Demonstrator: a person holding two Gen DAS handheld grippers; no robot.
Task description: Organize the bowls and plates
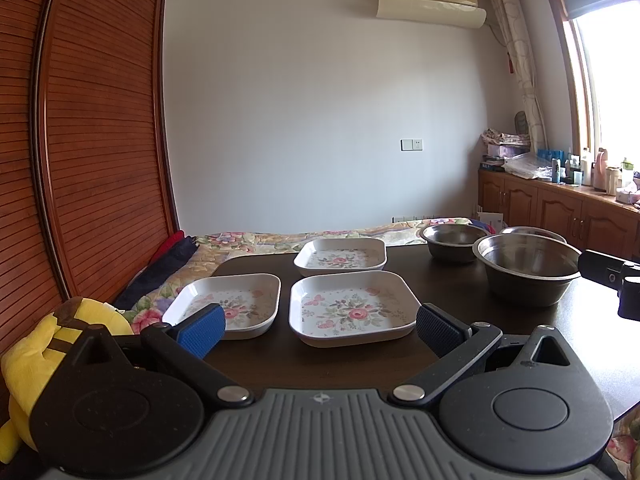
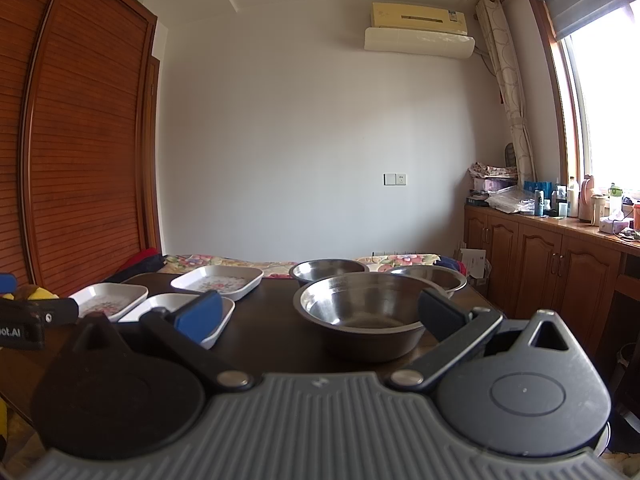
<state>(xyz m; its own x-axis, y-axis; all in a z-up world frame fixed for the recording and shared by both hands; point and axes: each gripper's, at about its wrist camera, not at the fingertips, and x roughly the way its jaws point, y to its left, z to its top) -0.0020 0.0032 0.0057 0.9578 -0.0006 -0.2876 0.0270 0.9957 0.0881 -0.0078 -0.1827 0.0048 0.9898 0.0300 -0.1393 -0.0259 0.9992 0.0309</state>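
Both claws hang wide apart and hold nothing. Left claw [image 1: 320, 322] hovers low over the near edge of the dark surface [image 1: 460, 292], its blue pads [image 1: 202, 330] framing the near plate [image 1: 352, 308], not touching it. Three white square floral plates lie there: the near one, a left plate [image 1: 228, 304] just beside it, and a far plate [image 1: 340, 259] behind. Right claw [image 2: 318, 314] faces the near bowl [image 2: 360, 312], a steel one sitting upright on the surface's right side, its fingers either side of the bowl's rim; contact cannot be told. Two more steel bowls stand behind it: a middle bowl [image 2: 328, 271] and a right bowl [image 2: 436, 276], close together. Plates keep to the left, bowls to the right, well apart. A yellow plush toy [image 1: 36, 352] lies off the surface's left edge, by the bed [image 1: 248, 240].
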